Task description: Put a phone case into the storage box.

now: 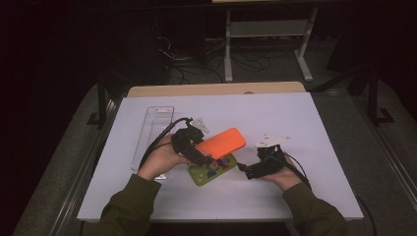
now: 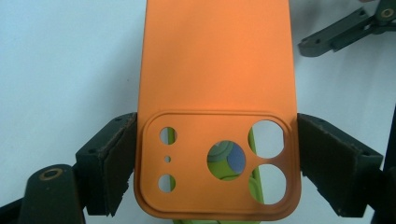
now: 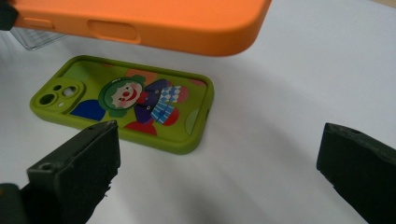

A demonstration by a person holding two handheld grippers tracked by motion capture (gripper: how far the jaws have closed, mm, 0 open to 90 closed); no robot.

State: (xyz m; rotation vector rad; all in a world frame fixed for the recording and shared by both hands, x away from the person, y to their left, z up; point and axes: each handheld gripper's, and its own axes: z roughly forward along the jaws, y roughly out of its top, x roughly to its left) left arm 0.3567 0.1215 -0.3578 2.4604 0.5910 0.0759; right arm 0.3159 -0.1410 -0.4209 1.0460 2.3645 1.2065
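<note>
Now left gripper jaws pinching orange case aloft; right gripper jaws spread, level.

Olive sleeves, black hand-held grippers

On the desk there are two phone cases, one orange case and one green case with a clown picture, plus one clear plastic tray and two hand-held claws, left claw and right claw.
</note>
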